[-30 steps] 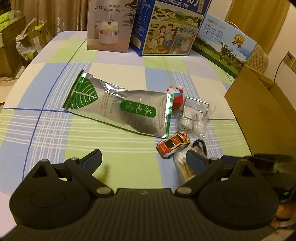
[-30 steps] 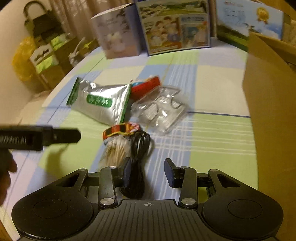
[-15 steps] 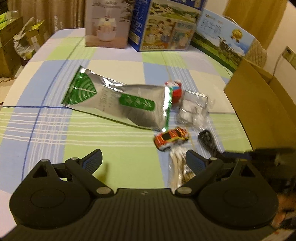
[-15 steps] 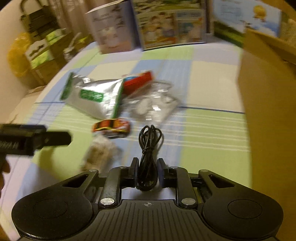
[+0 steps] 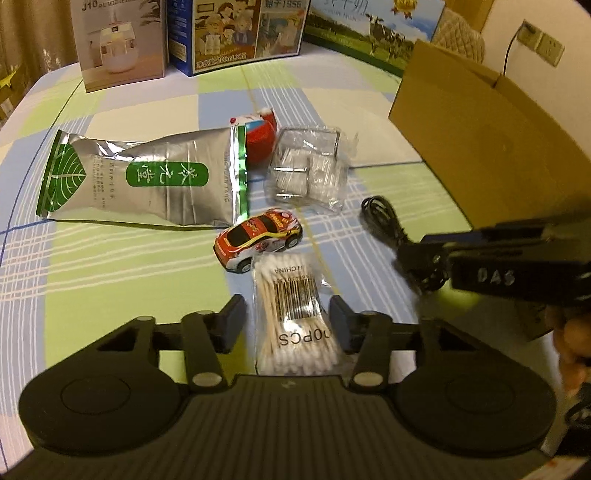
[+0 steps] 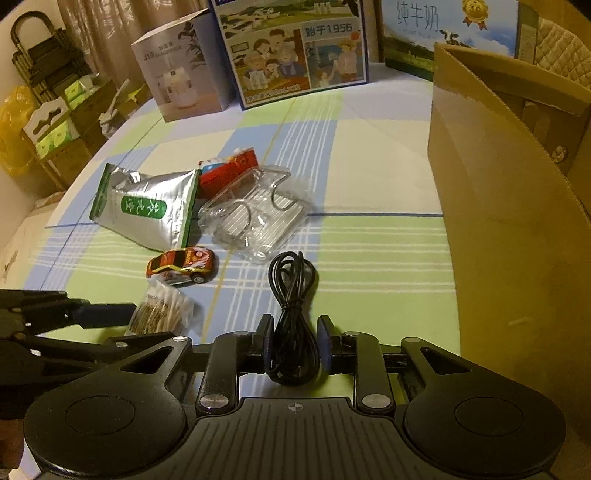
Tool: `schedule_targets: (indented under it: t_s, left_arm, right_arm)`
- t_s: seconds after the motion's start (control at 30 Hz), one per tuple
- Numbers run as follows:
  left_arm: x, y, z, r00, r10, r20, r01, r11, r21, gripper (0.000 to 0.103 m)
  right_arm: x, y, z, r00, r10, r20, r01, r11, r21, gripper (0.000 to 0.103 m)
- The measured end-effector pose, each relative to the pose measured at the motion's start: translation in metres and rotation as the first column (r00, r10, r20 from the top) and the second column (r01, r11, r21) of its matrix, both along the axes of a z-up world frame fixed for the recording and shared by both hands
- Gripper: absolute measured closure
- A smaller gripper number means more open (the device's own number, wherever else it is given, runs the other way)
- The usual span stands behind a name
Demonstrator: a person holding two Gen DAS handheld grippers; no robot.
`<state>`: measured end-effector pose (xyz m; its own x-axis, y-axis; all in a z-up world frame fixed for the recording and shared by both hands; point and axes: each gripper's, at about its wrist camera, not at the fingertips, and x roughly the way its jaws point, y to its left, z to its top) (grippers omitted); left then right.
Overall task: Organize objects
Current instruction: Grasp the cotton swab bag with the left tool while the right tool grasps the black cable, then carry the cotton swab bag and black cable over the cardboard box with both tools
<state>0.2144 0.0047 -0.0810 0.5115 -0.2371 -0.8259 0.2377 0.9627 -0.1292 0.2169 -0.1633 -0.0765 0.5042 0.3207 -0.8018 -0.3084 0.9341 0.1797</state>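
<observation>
Coiled black cable (image 6: pixel 293 295) on checked blue, green and cream worktop (image 6: pixel 369 177), near end lying between fingers of right gripper (image 6: pixel 294 341); pads just beside cable bundle on both sides, firm contact not certain, so clamped or not cannot be told. Clear bag of cotton swabs with barcode label (image 5: pixel 293 314) flat on worktop, lying between fingers of left gripper (image 5: pixel 288 323); fingers apart, visible gap to bag on each side. Small red, orange and white toy car (image 5: pixel 258 238) just beyond swab bag, nearly touching its far end. Silver foil pouch with green leaf print and green label (image 5: pixel 147 177) lying flat, left of car. Red and white round toy (image 5: pixel 258 138) partly hidden behind pouch's right end. Clear plastic packet holding transparent pieces (image 5: pixel 308 170) just right of red toy, beyond car. Open brown cardboard box (image 5: pixel 487 140) at right side of worktop, near wall facing cable. Three printed cartons upright along far edge: white humidifier box (image 5: pixel 118 37), blue milk carton with cartoon family (image 5: pixel 236 33), blue and green milk box with cow (image 5: pixel 373 26). In left wrist view, right gripper seen from side, cable end trailing from it toward packet.
</observation>
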Motion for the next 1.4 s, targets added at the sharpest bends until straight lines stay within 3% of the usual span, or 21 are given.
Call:
schedule_targets:
  t_s: [0.03,0.13,0.3,0.43,0.7,0.77,0.83,0.93,1.1,1.4]
  left_arm:
    - [0.000,0.000,-0.001,1.000,-0.007,-0.006,0.007,1.000,0.000,0.072]
    - [-0.002,0.001,0.000,1.000,-0.015,-0.008,0.016,1.000,0.019,0.078]
    - [-0.004,0.011,0.002,1.000,0.014,0.000,-0.014,0.999,0.048,0.077]
    - [-0.003,0.013,0.002,0.999,0.035,0.010,-0.036,0.997,0.071,0.067]
    - [-0.002,0.009,-0.002,0.999,0.023,0.032,-0.025,0.996,0.081,0.067]
    - [-0.003,0.005,-0.003,0.999,0.011,0.036,-0.015,0.995,0.098,0.067]
    - [-0.004,0.003,-0.002,0.999,0.006,0.035,-0.010,0.994,0.109,0.070]
    - [-0.004,0.004,-0.001,1.000,0.019,0.024,-0.021,0.995,0.099,0.080]
    - [-0.006,0.006,0.003,0.999,0.050,0.020,-0.052,0.995,0.080,0.083]
    - [-0.014,0.005,0.016,0.996,0.071,0.047,-0.073,0.996,0.048,0.083]
  right_arm:
    - [0.000,0.000,0.000,1.000,0.000,0.001,0.000,1.000,0.001,0.079]
    - [0.002,0.001,-0.001,1.000,0.003,0.000,-0.003,1.000,0.001,0.076]
    - [0.004,0.008,-0.002,0.999,0.034,0.020,-0.034,0.999,0.003,0.070]
    - [0.009,0.013,-0.005,0.999,0.034,0.032,-0.034,0.999,-0.020,0.070]
    - [0.008,0.022,-0.009,0.997,0.075,0.031,-0.072,0.993,-0.088,0.071]
    - [0.005,0.027,-0.009,0.994,0.103,0.039,-0.097,0.988,-0.119,0.073]
    - [0.004,0.029,-0.010,0.994,0.102,0.041,-0.096,0.987,-0.127,0.083]
    - [0.005,0.026,-0.009,0.995,0.091,0.029,-0.087,0.990,-0.107,0.084]
    - [0.003,0.024,-0.004,0.997,0.069,0.037,-0.066,0.994,-0.082,0.092]
    - [-0.002,0.019,0.008,0.998,0.048,0.045,-0.047,0.999,-0.015,0.093]
